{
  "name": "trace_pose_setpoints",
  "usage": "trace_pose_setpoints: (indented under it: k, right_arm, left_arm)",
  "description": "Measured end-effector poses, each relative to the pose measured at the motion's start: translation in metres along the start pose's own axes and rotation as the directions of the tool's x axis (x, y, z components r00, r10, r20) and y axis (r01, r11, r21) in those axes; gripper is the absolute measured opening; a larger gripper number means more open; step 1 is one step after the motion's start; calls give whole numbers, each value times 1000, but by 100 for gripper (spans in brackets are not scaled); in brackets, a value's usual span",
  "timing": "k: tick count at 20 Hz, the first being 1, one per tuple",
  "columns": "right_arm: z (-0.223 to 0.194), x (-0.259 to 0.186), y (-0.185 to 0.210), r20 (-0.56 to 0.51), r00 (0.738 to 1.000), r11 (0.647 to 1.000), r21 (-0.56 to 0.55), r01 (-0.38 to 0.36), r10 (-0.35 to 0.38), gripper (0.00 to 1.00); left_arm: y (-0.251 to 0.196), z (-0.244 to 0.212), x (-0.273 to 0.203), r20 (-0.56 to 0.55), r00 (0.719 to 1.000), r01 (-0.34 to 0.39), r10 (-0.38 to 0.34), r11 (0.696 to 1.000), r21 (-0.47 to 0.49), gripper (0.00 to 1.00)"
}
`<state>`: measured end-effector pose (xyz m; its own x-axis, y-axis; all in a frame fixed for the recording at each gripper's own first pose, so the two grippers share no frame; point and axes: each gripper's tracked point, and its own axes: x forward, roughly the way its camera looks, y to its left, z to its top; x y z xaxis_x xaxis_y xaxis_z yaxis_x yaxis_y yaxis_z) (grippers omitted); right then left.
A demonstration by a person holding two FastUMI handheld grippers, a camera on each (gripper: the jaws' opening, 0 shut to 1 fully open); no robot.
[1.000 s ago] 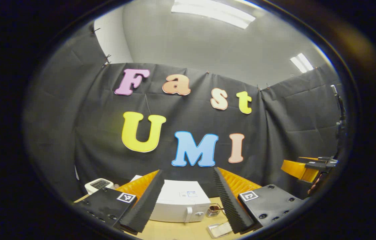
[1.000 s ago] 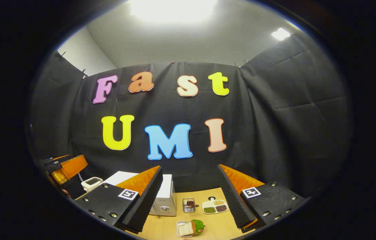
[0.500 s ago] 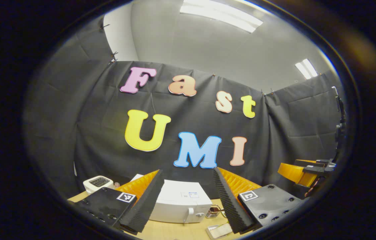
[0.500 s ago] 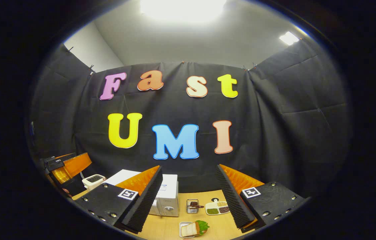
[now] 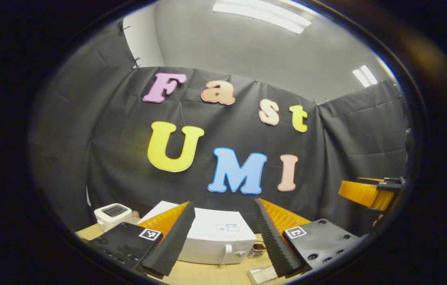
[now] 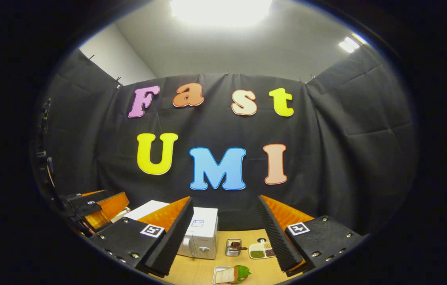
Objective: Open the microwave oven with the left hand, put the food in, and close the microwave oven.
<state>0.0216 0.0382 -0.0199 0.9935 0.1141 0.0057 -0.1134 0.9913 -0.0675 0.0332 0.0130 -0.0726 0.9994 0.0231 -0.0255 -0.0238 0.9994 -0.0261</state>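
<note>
A white microwave oven (image 5: 217,241) stands on the wooden table with its door shut, its handle (image 5: 227,253) at the front right. My left gripper (image 5: 223,237) hangs open in the air before it, the microwave showing between the fingers. In the right gripper view the microwave (image 6: 201,235) sits left of centre. The food, a sandwich with green lettuce on a small white tray (image 6: 231,274), lies on the table below my open right gripper (image 6: 225,237). The left gripper (image 6: 96,206) appears at the left edge there; the right gripper (image 5: 369,192) appears at the right edge of the left gripper view.
A white toaster (image 5: 112,215) stands at the table's back left. A small metal basket (image 6: 233,247) and a divided dish of beans (image 6: 261,250) sit right of the microwave. A white tray (image 5: 261,274) lies near the table's front.
Both views have drifted: the microwave and table objects show a little larger and more centred. Each gripper has shifted slightly in the other's view. Both stay open.
</note>
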Motion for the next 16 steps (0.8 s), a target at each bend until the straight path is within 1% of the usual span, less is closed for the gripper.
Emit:
trace_pose_setpoints:
  k: [1, 3, 5, 8, 9, 10, 11, 14, 15, 16]
  right_arm:
    - [-4, 2, -3, -11, 1000, 1000, -3, 3, -3, 97]
    - [-17, 6, -6, -40, 999, 1000, -11, 9, -9, 97]
    - [-27, 8, -11, -64, 998, 1000, -9, 15, -15, 97]
    - [-42, 12, -17, -94, 995, 1000, -4, 12, -12, 97]
    - [-46, 13, -22, -100, 995, 1000, -8, 16, -17, 100]
    - [-48, 15, -27, -106, 994, 1000, -10, 23, -24, 97]
    - [-53, 17, -33, -113, 993, 999, -12, 30, -31, 97]
    - [-65, 26, -49, -142, 989, 999, -9, 48, -49, 97]
    - [-69, 29, -52, -156, 986, 999, -6, 50, -51, 97]
    - [-74, 33, -57, -169, 984, 998, -6, 55, -55, 100]
  left_arm:
    - [-2, -14, 2, -10, 1000, 5, -4, 1000, 30, 99]
    - [-8, -56, 6, -58, 998, 22, -18, 996, 81, 97]
    - [-19, -100, 11, -104, 993, 57, -49, 995, 84, 96]
    - [-23, -164, 16, -160, 985, 86, -68, 991, 106, 96]
    - [-25, -182, 22, -179, 981, 94, -71, 988, 124, 96]
    - [-30, -202, 25, -205, 976, 106, -76, 984, 140, 96]
    - [-34, -219, 32, -231, 970, 116, -81, 983, 144, 96]
    - [-33, -263, 58, -296, 954, 99, -52, 984, 145, 96]
    - [-33, -275, 69, -315, 948, 94, -46, 986, 138, 99]
    - [-31, -288, 79, -332, 942, 87, -38, 987, 135, 96]
